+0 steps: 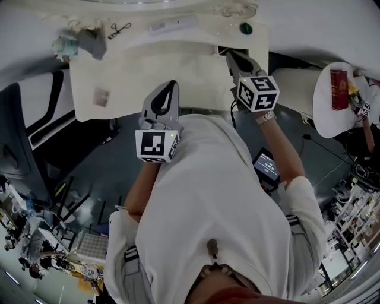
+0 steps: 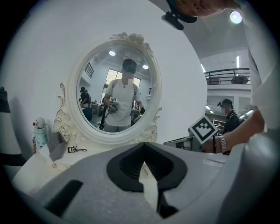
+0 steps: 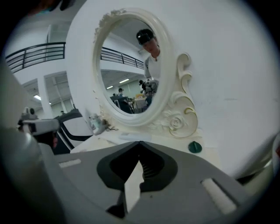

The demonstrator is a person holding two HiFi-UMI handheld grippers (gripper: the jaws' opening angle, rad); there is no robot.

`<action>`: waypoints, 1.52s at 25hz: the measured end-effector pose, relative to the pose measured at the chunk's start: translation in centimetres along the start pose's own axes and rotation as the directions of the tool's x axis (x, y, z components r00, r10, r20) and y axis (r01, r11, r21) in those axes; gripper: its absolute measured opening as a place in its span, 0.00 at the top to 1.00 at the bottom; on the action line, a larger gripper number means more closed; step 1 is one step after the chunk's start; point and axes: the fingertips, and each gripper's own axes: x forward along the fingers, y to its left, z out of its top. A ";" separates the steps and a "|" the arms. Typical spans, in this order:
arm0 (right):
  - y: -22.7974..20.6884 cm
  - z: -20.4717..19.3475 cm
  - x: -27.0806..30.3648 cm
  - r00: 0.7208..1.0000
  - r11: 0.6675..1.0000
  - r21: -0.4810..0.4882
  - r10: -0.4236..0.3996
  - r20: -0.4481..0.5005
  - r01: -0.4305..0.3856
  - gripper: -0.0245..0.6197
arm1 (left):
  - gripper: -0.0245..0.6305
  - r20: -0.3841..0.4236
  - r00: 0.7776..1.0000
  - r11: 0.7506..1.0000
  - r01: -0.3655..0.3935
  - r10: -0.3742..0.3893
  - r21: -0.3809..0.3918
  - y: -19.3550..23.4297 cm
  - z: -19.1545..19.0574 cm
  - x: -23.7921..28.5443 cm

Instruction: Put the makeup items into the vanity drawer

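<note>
While both grippers hang over the white vanity [image 1: 148, 83], we see the left gripper [image 2: 143, 148] with its jaws pressed together on nothing. The right gripper [image 3: 139, 146] is likewise closed and empty, near the table's far right corner. The makeup items lie on the top by the oval mirror [image 2: 114, 87]: an eyelash curler [image 1: 119, 29] at the left, a white tube [image 1: 173, 25] in the middle and a small green cap [image 1: 246, 28] at the right. We cannot make out the drawer.

Mirror [image 1: 235, 9] cut off by top edge, small square item [image 1: 101, 97] unidentifiable
</note>
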 end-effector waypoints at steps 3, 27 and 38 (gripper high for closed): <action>5.1 2.3 -3.3 0.993 0.997 -0.048 0.061 0.096 -0.057 0.95 | 0.95 0.013 1.000 1.000 0.020 -0.020 0.004 0.8 0.6 -0.4; 19.3 5.2 -7.0 0.941 0.995 -0.020 -0.088 0.328 0.100 0.95 | 0.95 0.051 0.967 0.959 0.240 -0.250 0.148 2.2 4.1 -4.2; 21.1 3.7 -6.2 0.930 0.987 0.025 -0.161 0.331 0.161 0.95 | 0.95 0.014 0.948 0.933 0.309 -0.317 0.183 3.4 3.2 -5.7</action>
